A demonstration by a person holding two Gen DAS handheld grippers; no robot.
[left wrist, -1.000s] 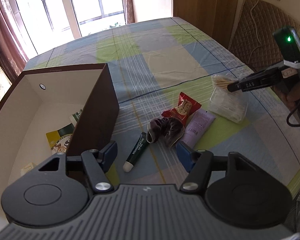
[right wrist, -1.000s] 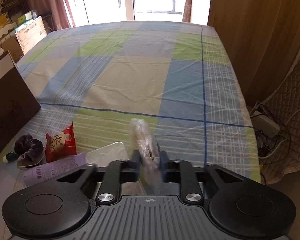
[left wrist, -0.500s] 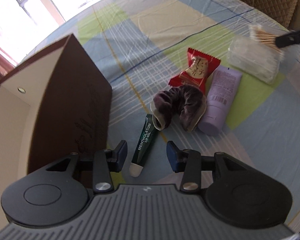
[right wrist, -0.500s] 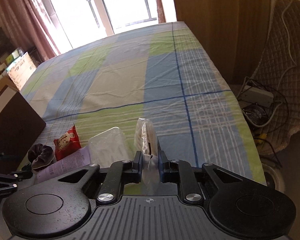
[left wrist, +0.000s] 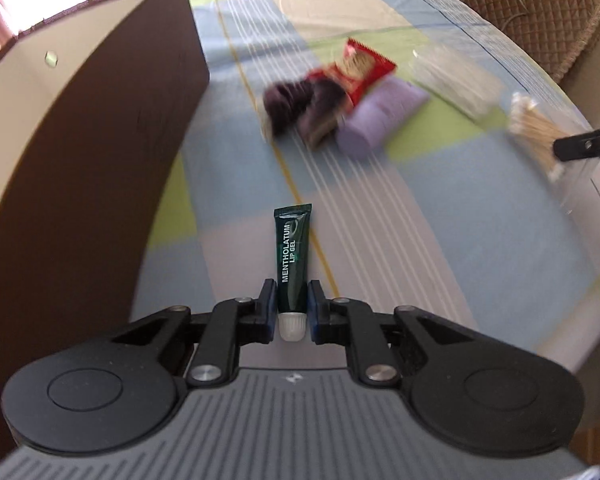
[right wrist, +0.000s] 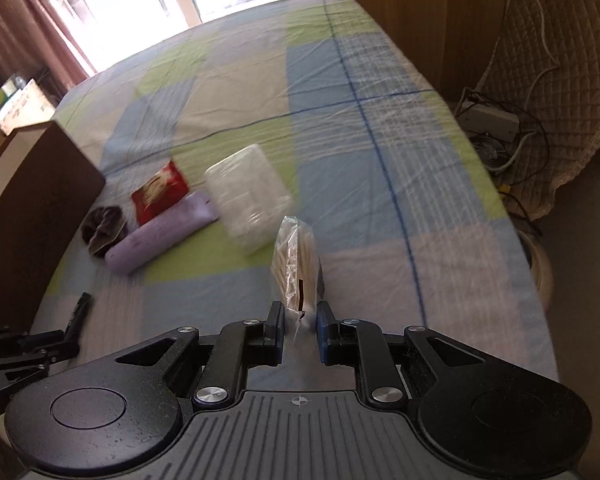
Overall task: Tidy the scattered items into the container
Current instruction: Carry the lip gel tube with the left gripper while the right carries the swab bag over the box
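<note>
Here the lip gel tube [left wrist: 291, 258] sits clamped within the left gripper [left wrist: 292, 312].

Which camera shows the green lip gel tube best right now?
The left wrist view. The lip gel tube sits sharp and centred, clamped near its white cap by the left gripper, label readable. The right wrist view catches only a blurred dark sliver of it at the lower left.

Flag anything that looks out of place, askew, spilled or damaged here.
Nothing looks spilled or damaged. Still loose on the checked cloth, outside the brown box: a dark scrunchie, red snack packet, lilac tube and clear plastic tub. Both grippers hold items: green lip-gel tube, bagged cotton swabs.
</note>
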